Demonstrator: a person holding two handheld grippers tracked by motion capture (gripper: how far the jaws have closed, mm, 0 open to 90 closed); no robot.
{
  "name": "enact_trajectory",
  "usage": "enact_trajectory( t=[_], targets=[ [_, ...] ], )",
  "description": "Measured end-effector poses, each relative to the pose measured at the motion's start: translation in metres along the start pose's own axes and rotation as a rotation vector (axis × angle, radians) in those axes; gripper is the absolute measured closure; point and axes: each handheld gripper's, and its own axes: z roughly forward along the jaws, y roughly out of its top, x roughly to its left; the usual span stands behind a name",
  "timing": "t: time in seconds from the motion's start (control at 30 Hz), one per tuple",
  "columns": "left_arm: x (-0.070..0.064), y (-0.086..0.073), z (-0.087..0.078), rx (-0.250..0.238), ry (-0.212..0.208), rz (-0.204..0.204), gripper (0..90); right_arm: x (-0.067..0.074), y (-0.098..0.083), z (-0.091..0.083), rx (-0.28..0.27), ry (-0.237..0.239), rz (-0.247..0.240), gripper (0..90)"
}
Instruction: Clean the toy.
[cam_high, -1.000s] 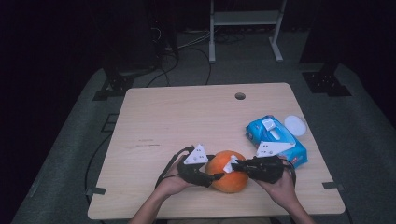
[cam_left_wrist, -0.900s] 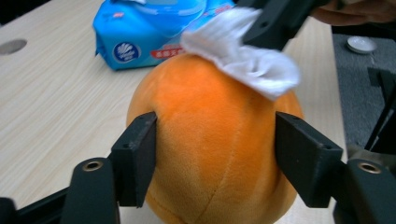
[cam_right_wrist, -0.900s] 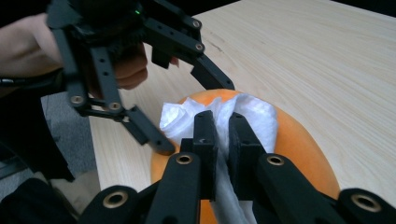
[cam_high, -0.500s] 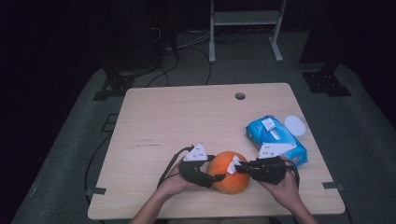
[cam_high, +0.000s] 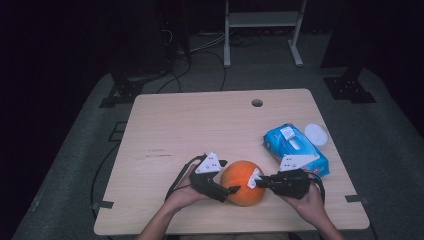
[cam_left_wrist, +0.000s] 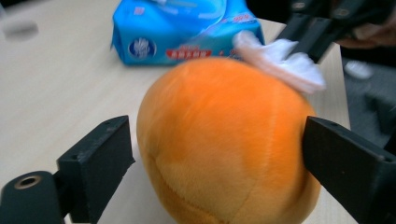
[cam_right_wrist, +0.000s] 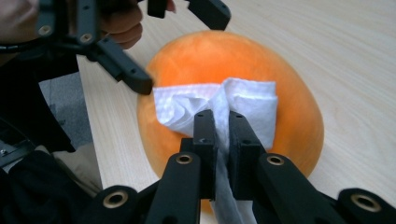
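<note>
I am wiping the orange plush ball (cam_high: 242, 182) near the table's front edge: right tool (cam_right_wrist: 221, 122) is pinching the white wipe (cam_right_wrist: 243, 103); left tool (cam_left_wrist: 219, 154), jaws just opening, is straddling the ball ungripped. Next: regrip gently.

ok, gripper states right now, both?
Left gripper: jaws just opened, straddling the soft orange plush ball, apparently no longer pressing it.
Right gripper: shut on the white crumpled wipe, resting against the ball.
</note>
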Motion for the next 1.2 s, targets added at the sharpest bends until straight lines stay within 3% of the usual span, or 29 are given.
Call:
enact_trajectory(
  t=[0.03,0.07,0.1,0.13,0.2,0.23,0.3,0.33,0.4,0.47,0.5,0.53,0.57,0.6,0.63,0.7,0.73,0.77,0.83,0.97,1.0,1.03,1.1,1.17,1.2],
  targets=[
    [0.003,-0.003,0.002,0.012,-0.026,-0.033,9.2,0.0,0.0,0.001,0.005,0.003,0.001,82.5],
    [0.002,-0.006,0.003,0.012,-0.049,-0.023,21.1,0.001,0.002,0.002,0.009,0.004,-0.008,82.5],
    [0.002,-0.006,0.003,0.012,-0.049,-0.023,25.0,0.001,0.002,0.002,0.009,0.004,-0.008,82.5],
    [-0.002,-0.004,0.002,0.005,-0.033,0.022,25.0,0.002,0.003,0.002,0.007,-0.004,-0.009,82.5],
    [-0.006,0.001,-0.001,-0.012,-0.014,0.086,33.5,0.006,0.01,-0.006,-0.061,-0.023,-0.021,82.5],
    [-0.013,0.007,-0.004,-0.018,0.01,0.158,34.0,0.007,0.012,-0.008,-0.078,-0.032,-0.028,82.5],
    [-0.022,0.013,-0.006,-0.009,0.045,0.244,34.6,0.009,0.017,-0.012,-0.114,-0.043,-0.029,82.5],
    [-0.022,0.013,-0.006,-0.009,0.045,0.244,34.6,0.009,0.018,-0.012,-0.122,-0.049,-0.038,82.5],
    [-0.028,0.016,-0.007,0.011,0.058,0.302,34.1,0.01,0.019,-0.012,-0.117,-0.049,-0.042,82.5],
    [-0.027,0.014,-0.005,0.001,0.041,0.288,27.0,0.011,0.017,-0.009,-0.085,-0.051,-0.056,82.5],
    [-0.023,0.012,-0.004,-0.016,0.03,0.241,17.9,0.009,0.013,-0.007,-0.043,-0.045,-0.042,82.5],
    [-0.018,0.011,-0.003,-0.018,0.023,0.192,17.9,0.009,0.013,-0.007,-0.043,-0.045,-0.042,82.5],
    [-0.01,0.008,-0.001,0.008,0.036,0.112,9.4,0.006,0.007,-0.002,-0.015,-0.037,-0.024,82.5],
    [-0.01,0.008,-0.001,0.008,0.036,0.112,9.6,0.006,0.007,-0.002,-0.015,-0.037,-0.024,82.5],
    [-0.006,0.005,0.001,0.014,0.026,0.069,9.6,0.005,0.006,0.0,0.0,-0.036,-0.021,82.5],
    [-0.006,0.001,0.002,0.006,0.008,0.071,19.7,0.007,0.006,0.004,0.002,-0.039,-0.024,82.5],
    [-0.01,0.002,0.001,0.015,0.004,0.134,21.0,0.014,0.012,0.006,-0.014,-0.04,-0.056,82.5],
    [-0.01,0.002,0.001,0.015,0.004,0.134,22.1,0.016,0.014,0.006,-0.022,-0.035,-0.067,82.5],
    [-0.011,0.002,0.0,0.049,0.001,0.175,25.0,0.021,0.018,0.009,-0.021,-0.037,-0.086,82.6],
    [-0.003,-0.003,-0.005,0.102,-0.011,0.155,25.8,0.015,0.016,0.009,-0.008,-0.064,-0.07,82.6],
    [0.001,-0.006,-0.007,0.119,-0.023,0.146,25.8,0.011,0.014,0.008,0.004,-0.091,-0.065,82.6],
    [0.002,-0.007,-0.009,0.122,-0.028,0.141,24.4,0.0,0.007,0.006,0.017,-0.124,-0.016,82.6],
    [0.002,-0.002,-0.009,0.094,-0.019,0.134,18.4,-0.005,0.005,0.006,0.011,-0.112,0.011,82.6],
    [-0.002,0.005,-0.009,0.011,-0.002,0.156,12.5,-0.001,0.007,0.008,0.012,-0.107,-0.004,82.8],
    [-0.002,0.005,-0.009,0.011,-0.002,0.156,12.9,-0.001,0.007,0.008,0.012,-0.107,-0.004,82.8]
  ],
)
